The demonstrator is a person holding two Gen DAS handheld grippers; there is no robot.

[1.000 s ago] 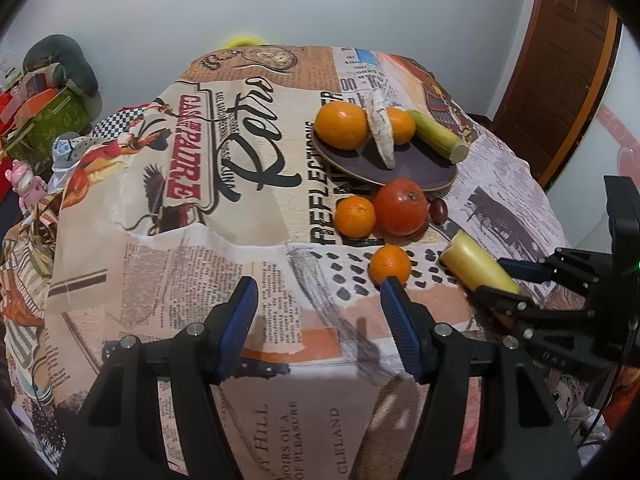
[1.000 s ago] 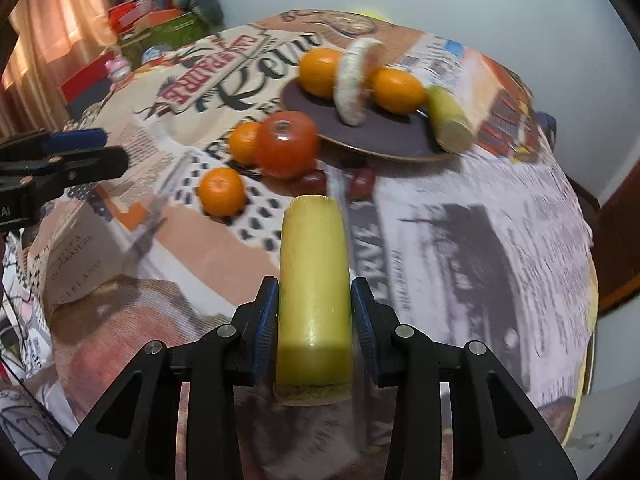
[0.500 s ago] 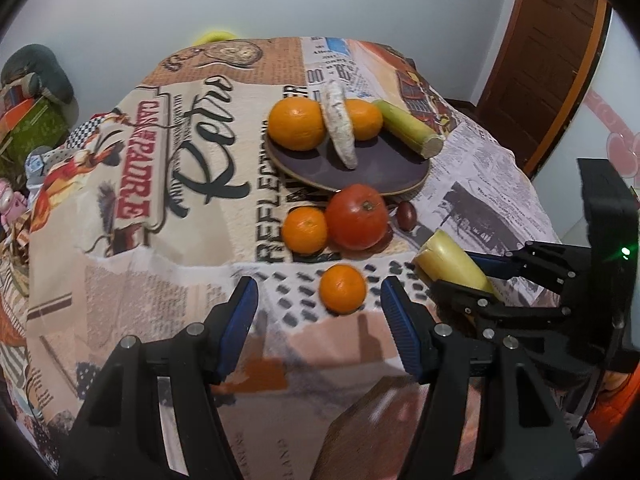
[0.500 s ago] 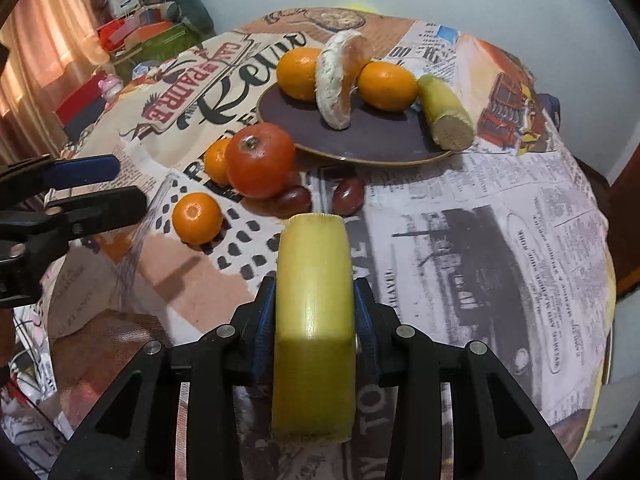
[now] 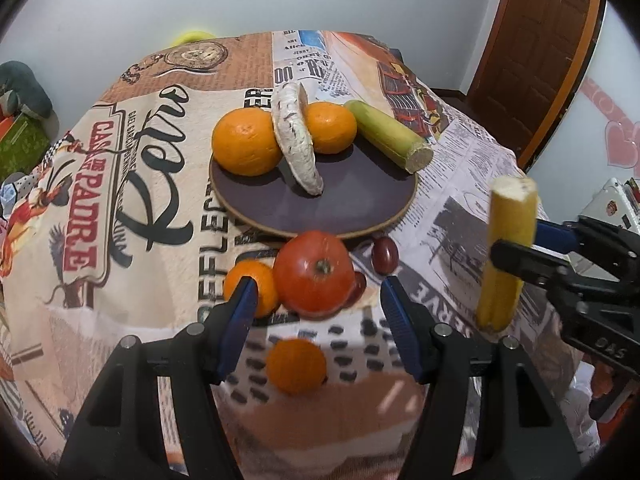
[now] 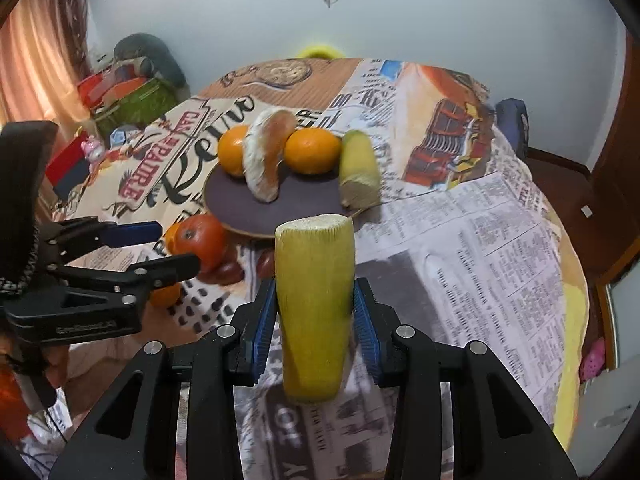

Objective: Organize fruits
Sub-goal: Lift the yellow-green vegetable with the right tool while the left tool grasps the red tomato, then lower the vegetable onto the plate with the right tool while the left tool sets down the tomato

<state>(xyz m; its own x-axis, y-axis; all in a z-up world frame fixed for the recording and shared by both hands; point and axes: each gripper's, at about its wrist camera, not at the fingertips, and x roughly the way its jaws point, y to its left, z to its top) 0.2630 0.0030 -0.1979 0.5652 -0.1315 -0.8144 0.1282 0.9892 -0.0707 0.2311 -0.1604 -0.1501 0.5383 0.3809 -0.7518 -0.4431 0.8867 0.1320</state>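
Lifted upright off the worktop (image 6: 500, 240), yellow stalk (image 6: 314, 304) now rides clamped in right gripper (image 6: 314, 320) fingers, short of the plate (image 5: 352, 200) | left gripper (image 5: 316, 312), fingers wide, advances over tomato (image 5: 314, 278) | plating looks next.

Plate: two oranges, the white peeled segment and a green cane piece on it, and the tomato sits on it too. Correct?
Not quite. The tomato is off the plate, on the tablecloth just in front of its rim, as the left wrist view shows. The two oranges, the white peeled segment and the green cane piece are on the plate.
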